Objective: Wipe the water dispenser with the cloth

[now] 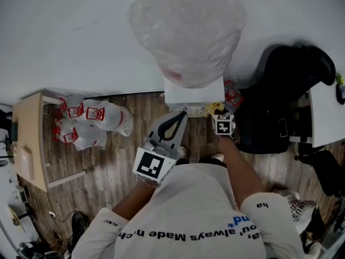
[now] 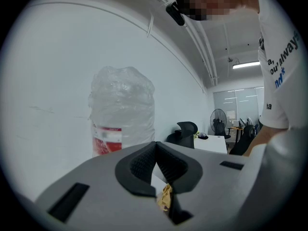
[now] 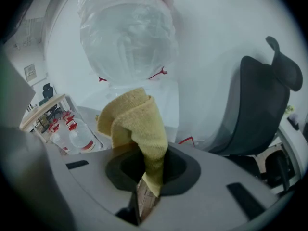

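The right gripper (image 3: 147, 177) pinches the yellow cloth (image 3: 137, 124); the left gripper (image 2: 156, 158) is closed, empty. The water dispenser (image 3: 161, 97) stands just ahead (big bottle (image 3: 127, 37) on top) — best to press the cloth flat and rub slowly.

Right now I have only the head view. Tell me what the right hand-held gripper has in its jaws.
Observer: The right hand-held gripper is shut on a folded yellow cloth, which sticks up past its jaws.
Operator: Now report the left one.
Observer: The left hand-held gripper has its jaws together at the tips, with nothing between them.
Operator: Say what it faces.
Observer: It faces the plastic-wrapped water bottle, whose red label shows low on this side.
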A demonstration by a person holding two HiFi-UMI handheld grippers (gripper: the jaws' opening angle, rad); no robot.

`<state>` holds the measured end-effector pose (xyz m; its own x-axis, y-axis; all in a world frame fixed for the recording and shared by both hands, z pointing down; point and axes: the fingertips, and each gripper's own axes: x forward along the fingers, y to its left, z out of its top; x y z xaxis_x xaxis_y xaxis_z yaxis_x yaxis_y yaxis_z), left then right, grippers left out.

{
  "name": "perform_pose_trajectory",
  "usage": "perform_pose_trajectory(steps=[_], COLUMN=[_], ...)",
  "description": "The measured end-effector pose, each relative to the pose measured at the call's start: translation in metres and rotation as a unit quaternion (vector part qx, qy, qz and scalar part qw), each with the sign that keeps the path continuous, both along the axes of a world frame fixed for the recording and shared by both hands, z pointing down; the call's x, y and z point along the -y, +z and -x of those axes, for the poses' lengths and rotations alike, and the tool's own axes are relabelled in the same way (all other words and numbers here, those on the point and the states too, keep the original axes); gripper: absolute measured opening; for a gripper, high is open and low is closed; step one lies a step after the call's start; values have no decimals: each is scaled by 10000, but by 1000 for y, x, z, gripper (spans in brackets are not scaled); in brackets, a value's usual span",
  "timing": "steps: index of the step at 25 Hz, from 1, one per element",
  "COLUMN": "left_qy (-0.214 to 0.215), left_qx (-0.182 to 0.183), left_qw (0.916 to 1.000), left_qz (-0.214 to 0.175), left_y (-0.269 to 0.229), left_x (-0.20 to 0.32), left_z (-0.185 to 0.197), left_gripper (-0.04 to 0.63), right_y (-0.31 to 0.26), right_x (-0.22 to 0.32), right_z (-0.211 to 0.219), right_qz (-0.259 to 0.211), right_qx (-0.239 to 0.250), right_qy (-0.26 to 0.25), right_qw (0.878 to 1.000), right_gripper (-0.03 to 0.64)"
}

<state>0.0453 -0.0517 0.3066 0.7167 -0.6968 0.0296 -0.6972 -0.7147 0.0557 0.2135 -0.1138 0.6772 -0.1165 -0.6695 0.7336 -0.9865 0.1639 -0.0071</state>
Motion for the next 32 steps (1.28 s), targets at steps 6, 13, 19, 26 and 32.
perform_pose_trajectory(steps=[6, 13, 19, 26, 32], left_qy=[24, -78, -204, -288, -430], left_qx=[-2, -2, -6, -24, -20], left_qw=[10000, 10000, 9997, 9995, 9989], left_qz=[4, 54, 109, 141, 170], left_y=[2, 4, 9, 12, 14], left_x=[-2, 1, 0, -2, -3], left_z=[-2, 8, 28, 52, 80], left_gripper=[18, 18, 18, 18, 18], right_y=[2, 6, 9, 16, 18], right_x=[5, 0, -8, -14, -11], right_z=[-23, -20, 5, 50, 91], right_qz=[-59, -14, 70, 121, 142], right_qx=[-180, -201, -98, -3, 79], right_qy=[86, 109, -24, -274, -497], right_qw=[9998, 9997, 9999, 9996, 9986], right_gripper=[57, 58, 58, 60, 60])
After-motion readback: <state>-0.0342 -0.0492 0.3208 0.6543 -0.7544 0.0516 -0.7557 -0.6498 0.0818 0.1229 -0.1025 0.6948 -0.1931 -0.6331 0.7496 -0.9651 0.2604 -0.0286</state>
